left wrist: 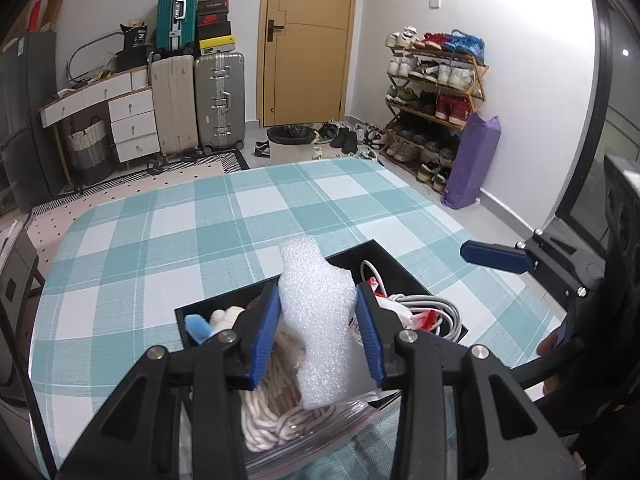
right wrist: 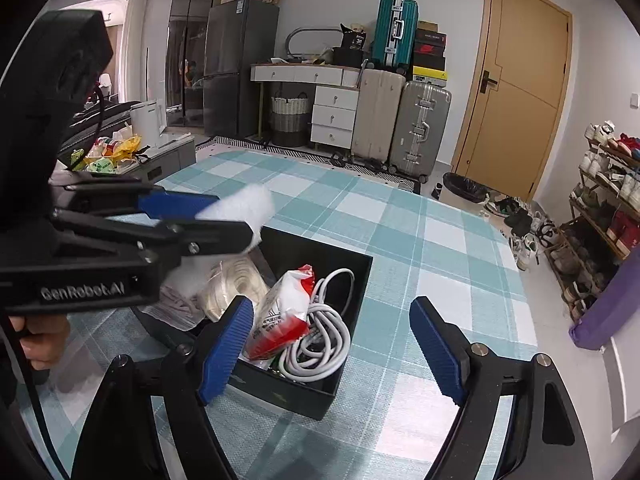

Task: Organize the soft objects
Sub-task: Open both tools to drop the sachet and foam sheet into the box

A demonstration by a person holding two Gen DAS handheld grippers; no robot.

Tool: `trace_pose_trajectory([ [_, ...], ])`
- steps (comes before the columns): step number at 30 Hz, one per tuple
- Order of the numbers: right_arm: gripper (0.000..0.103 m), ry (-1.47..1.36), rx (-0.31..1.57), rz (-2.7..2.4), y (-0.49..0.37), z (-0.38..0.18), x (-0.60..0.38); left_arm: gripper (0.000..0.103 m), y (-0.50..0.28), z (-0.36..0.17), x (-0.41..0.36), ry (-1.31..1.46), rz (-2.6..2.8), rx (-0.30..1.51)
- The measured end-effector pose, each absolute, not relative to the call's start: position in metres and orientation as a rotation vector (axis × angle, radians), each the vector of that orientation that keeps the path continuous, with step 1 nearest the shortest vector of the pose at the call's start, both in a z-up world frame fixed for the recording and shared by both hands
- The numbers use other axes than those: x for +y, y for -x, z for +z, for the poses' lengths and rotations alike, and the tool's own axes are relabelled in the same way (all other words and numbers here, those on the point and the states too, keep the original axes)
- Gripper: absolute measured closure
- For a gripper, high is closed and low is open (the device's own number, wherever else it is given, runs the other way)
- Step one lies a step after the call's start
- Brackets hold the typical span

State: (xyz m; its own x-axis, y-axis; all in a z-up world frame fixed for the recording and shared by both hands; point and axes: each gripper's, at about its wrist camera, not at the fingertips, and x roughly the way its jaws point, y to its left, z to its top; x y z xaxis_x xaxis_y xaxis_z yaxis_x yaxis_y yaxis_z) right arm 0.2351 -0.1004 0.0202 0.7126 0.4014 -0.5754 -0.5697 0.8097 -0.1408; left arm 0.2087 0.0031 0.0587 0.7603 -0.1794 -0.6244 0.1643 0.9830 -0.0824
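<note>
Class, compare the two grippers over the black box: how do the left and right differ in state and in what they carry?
The left gripper is shut on the white foam piece; the right gripper stands open and empty. The left gripper is over the black box; the right gripper straddles its near corner. Both have blue pads.

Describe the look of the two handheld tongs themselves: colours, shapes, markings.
Both are matte black plastic frames with triangular cut-outs and silver screw heads. The left tongs and right tongs carry ribbed blue pads. White "GenRobot.AI" lettering marks the left one's side; a black cable hangs beside its handle.
</note>
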Motion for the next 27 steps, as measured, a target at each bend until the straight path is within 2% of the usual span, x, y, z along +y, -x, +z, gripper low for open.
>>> trace_pose_trajectory([
  [1, 0.021, 0.320, 0.557, 0.547, -0.235, 0.020, -0.102, 0.063, -0.211, 0.057, 0.002, 0.020, -0.185, 0.692],
  [2, 0.020, 0.318, 0.561, 0.546, -0.236, 0.019, -0.103, 0.052, -0.212, 0.056, 0.001, 0.018, -0.179, 0.703],
  [4, 0.020, 0.312, 0.566, 0.546, -0.236, 0.019, -0.106, 0.038, -0.213, 0.055, 0.001, 0.014, -0.149, 0.713],
  [6, 0.020, 0.307, 0.569, 0.543, -0.235, 0.019, -0.108, 0.035, -0.210, 0.057, 0.003, 0.018, -0.152, 0.701],
  [8, 0.018, 0.295, 0.569, 0.543, -0.233, 0.019, -0.111, 0.012, -0.205, 0.059, 0.005, 0.023, -0.149, 0.691],
  [10, 0.016, 0.282, 0.566, 0.540, -0.232, 0.020, -0.113, 0.005, -0.197, 0.063, 0.008, 0.028, -0.125, 0.660],
  [15, 0.006, 0.259, 0.560, 0.538, -0.225, 0.023, -0.116, 0.000, -0.182, 0.068, 0.019, 0.054, -0.118, 0.634],
  [19, 0.001, 0.232, 0.547, 0.548, -0.217, 0.027, -0.117, 0.000, -0.168, 0.068, 0.027, 0.062, -0.084, 0.614],
  [27, 0.001, 0.202, 0.487, 0.579, -0.192, 0.036, -0.117, 0.000, -0.144, 0.055, 0.046, 0.116, -0.014, 0.605],
])
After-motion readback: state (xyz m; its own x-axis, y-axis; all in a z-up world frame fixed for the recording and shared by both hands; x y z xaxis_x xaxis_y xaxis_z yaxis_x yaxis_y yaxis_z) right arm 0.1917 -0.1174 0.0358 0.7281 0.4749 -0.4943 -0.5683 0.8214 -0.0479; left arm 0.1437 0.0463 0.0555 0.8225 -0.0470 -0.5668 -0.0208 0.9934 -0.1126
